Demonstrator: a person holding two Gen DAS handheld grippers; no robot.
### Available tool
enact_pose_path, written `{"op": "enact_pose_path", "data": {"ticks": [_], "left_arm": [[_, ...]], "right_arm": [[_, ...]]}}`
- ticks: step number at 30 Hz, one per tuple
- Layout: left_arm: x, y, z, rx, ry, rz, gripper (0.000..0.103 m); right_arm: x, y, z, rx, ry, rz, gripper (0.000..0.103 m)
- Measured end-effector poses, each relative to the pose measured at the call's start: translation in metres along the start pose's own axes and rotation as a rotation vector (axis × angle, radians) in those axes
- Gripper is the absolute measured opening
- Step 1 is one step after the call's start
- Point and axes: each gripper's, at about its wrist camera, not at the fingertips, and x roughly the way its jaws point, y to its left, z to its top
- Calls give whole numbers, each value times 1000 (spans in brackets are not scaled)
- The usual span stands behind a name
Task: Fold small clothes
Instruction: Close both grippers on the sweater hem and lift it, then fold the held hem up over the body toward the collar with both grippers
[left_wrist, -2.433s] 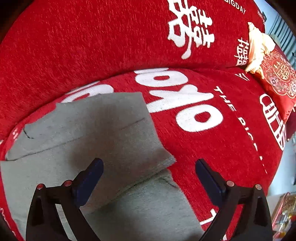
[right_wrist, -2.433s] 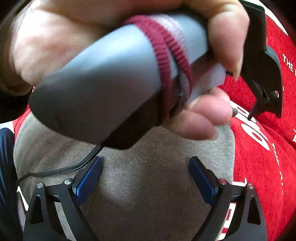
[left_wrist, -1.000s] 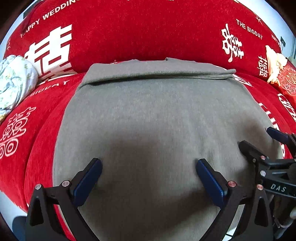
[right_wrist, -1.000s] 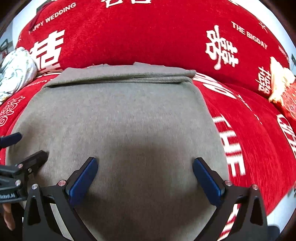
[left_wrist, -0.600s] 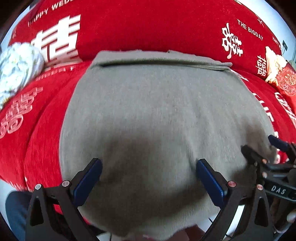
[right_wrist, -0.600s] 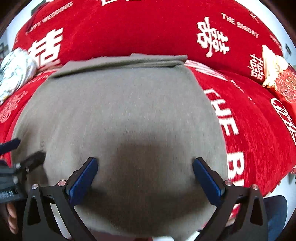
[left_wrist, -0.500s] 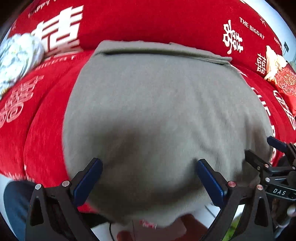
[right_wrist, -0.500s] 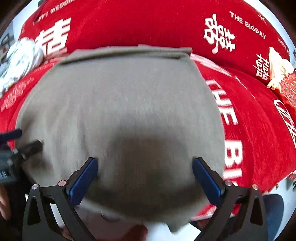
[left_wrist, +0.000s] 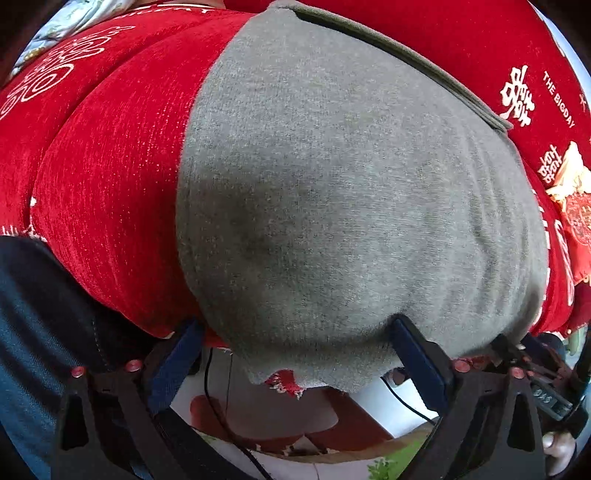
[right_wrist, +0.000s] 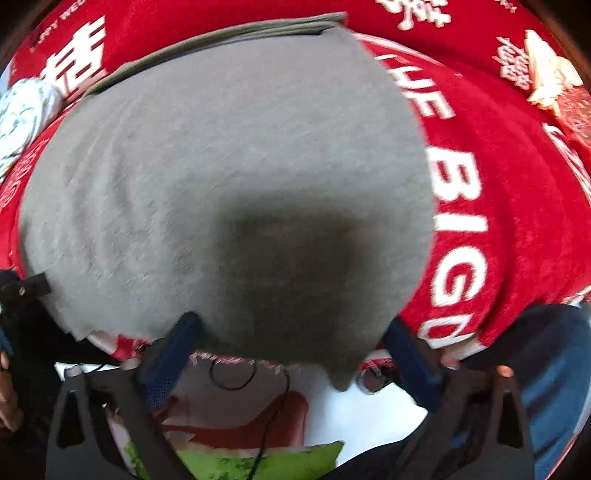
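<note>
A grey garment (left_wrist: 351, 192) lies flat on a red sofa cover (left_wrist: 110, 155), its far edge folded over. Its near hem hangs over the sofa's front edge. My left gripper (left_wrist: 295, 365) is open, its blue pads either side of the near-left hem, not closed on it. In the right wrist view the same garment (right_wrist: 229, 177) fills the middle, and my right gripper (right_wrist: 295, 358) is open at the near-right hem. The right gripper's body shows at the left wrist view's lower right (left_wrist: 546, 387).
The red cover carries white lettering (right_wrist: 458, 206). A floral cushion (right_wrist: 22, 110) lies far left and a cream and red cushion (right_wrist: 554, 81) far right. Below the sofa edge are the floor, a black cable (right_wrist: 236, 373) and my jeans (left_wrist: 40, 332).
Both grippers have drawn back and dropped toward the sofa's front edge. The garment's near hem now lies between the open fingers, and the floor shows below.
</note>
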Motion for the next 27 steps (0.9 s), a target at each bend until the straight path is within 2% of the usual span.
{"op": "enact_pose_path", "data": {"ticks": [1, 2, 3, 4, 5, 6, 10, 15, 17, 22, 25, 27], "left_arm": [[-1, 0, -1, 2, 14, -30, 76], [-3, 0, -1, 3, 17, -36, 69], [-5, -1, -3, 9, 22, -53, 52], [-5, -2, -5, 13, 31, -67, 33], [-5, -2, -8, 17, 42, -83, 24], [-6, -2, -9, 18, 53, -100, 14], [-19, 1, -10, 12, 15, -136, 12], [-54, -5, -10, 61, -113, -155, 12], [-64, -12, 3, 71, -153, -158, 12], [-78, -28, 52, 102, -274, -99, 12], [-63, -28, 77, 82, -255, -64, 13], [-47, -18, 86, 15, -189, -115, 14]], "right_arm": [[-2, 2, -1, -7, -5, 1, 87], [-4, 3, -2, -6, -6, 14, 75], [-7, 2, -3, -2, -2, 34, 54], [-9, 1, -4, 2, 6, 65, 39], [-11, -1, -5, 2, 17, 105, 15], [-12, -2, -6, 0, 19, 130, 15], [-28, -3, -10, -11, -26, 183, 14], [-55, -16, -5, 27, -127, 295, 14], [-64, -20, 4, 38, -183, 331, 14], [-67, -21, 41, 72, -298, 334, 14], [-49, -19, 64, 108, -299, 306, 14], [-38, -20, 71, 117, -268, 297, 14]]}}
